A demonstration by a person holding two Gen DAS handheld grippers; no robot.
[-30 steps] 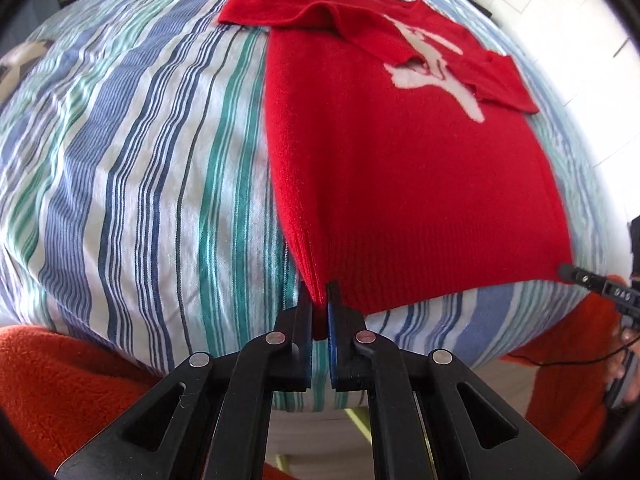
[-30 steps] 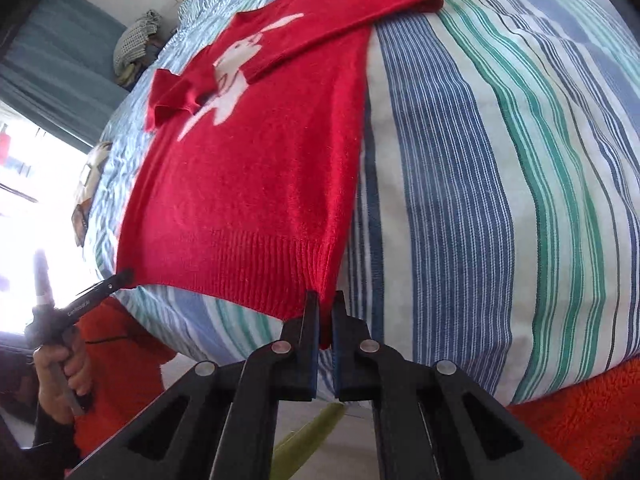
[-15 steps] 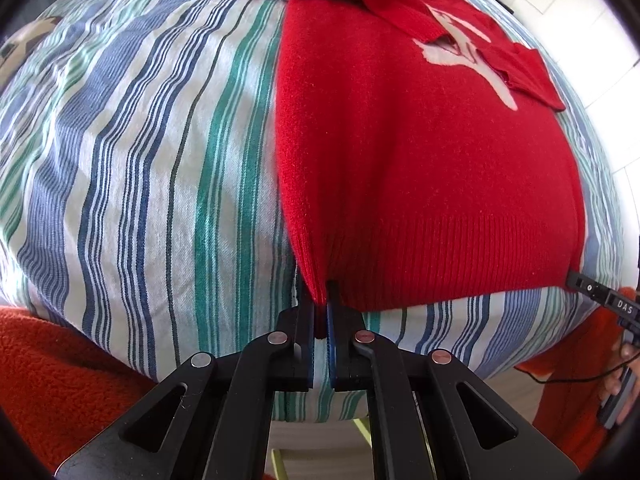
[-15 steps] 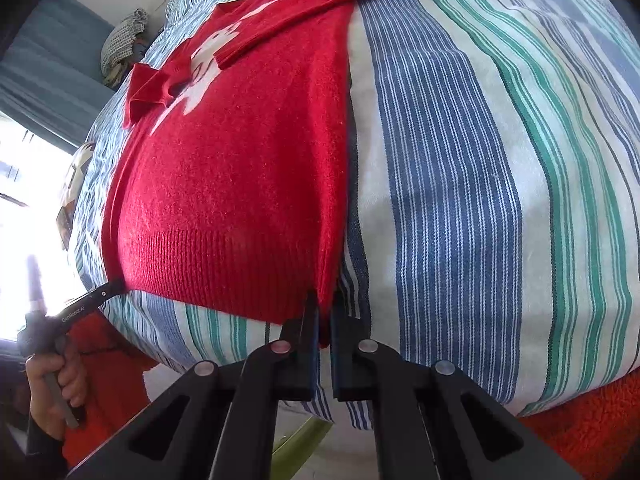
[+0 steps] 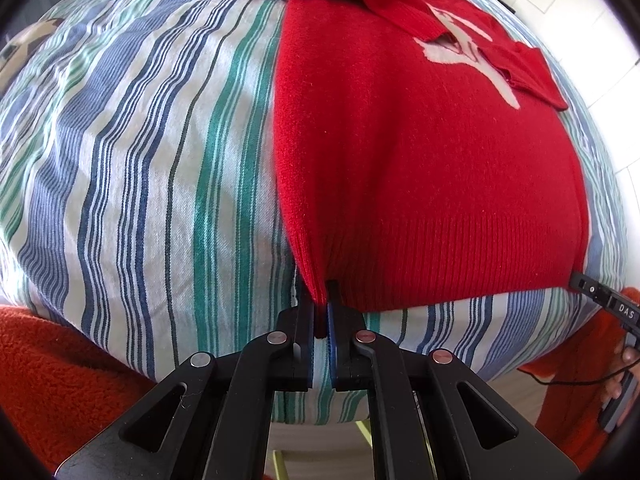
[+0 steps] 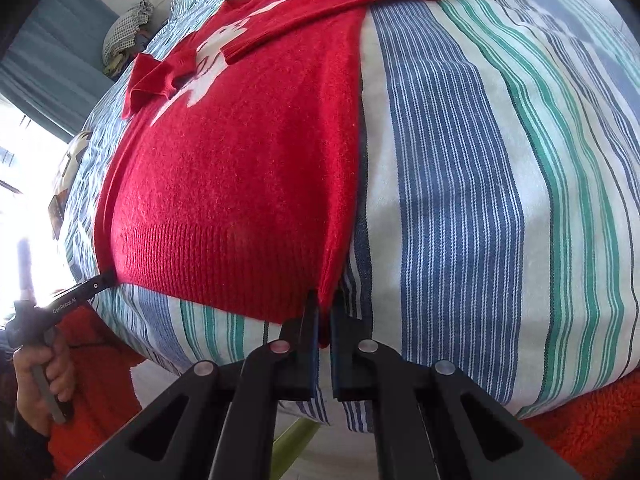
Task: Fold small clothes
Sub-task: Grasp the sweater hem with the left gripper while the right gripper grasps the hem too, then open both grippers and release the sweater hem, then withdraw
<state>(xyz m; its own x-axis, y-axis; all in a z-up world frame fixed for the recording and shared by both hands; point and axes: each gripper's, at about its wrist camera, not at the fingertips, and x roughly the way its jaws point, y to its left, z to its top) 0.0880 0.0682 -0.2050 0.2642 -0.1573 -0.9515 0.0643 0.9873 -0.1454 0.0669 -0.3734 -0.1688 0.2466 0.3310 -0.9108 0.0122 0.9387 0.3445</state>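
A small red knit sweater with a white animal figure lies face up on a striped bed; its sleeves are folded in across the chest. My left gripper is shut on the sweater's near left hem corner. My right gripper is shut on the near right hem corner of the sweater. The ribbed hem bulges up a little between the two corners. Each gripper's tip shows at the opposite hem corner in the other view, the right gripper and the left gripper.
The bed cover has blue, green and white stripes and ends at the near edge just under the grippers. A ball-patterned item lies at the far left of the bed. Grey bundled cloth sits beyond the bed. Orange fleece sleeves flank the grippers.
Both grippers have moved forward with the hem corners held, so the sweater fills more of each view and its lower part has lifted and bulged.
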